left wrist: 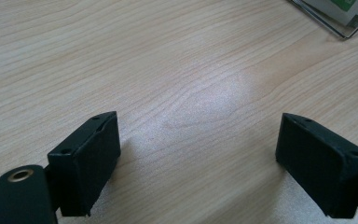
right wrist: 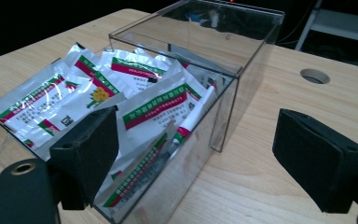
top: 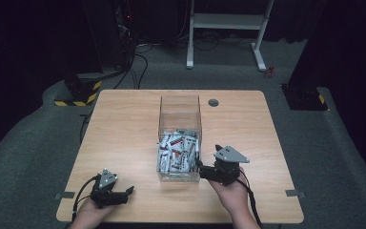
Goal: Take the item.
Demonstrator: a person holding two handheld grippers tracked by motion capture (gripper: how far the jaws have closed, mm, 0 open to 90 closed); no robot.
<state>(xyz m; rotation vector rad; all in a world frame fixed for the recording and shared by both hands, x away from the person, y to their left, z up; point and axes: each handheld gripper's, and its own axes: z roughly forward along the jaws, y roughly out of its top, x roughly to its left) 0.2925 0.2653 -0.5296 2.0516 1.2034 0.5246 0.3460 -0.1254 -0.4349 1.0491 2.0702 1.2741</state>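
A clear plastic box [top: 179, 109] [right wrist: 242, 51] stands mid-table, its near half packed with several white sachets [top: 177, 152] [right wrist: 135, 100] printed in red and green. My right gripper [top: 200, 164] [right wrist: 196, 161] is open, held by a hand just right of the box's near corner; its jaws straddle that corner, one over the sachets, one outside the wall. At the table's front left my left gripper [top: 127, 192] [left wrist: 198, 156] is open over bare wood, nothing between its jaws.
The wooden table [top: 124, 133] has a round cable hole [top: 213, 102] [right wrist: 314, 76] behind the box. A corner of the box [left wrist: 340, 16] shows at the top right of the left gripper view. A white desk frame [top: 226, 24] stands on the floor beyond.
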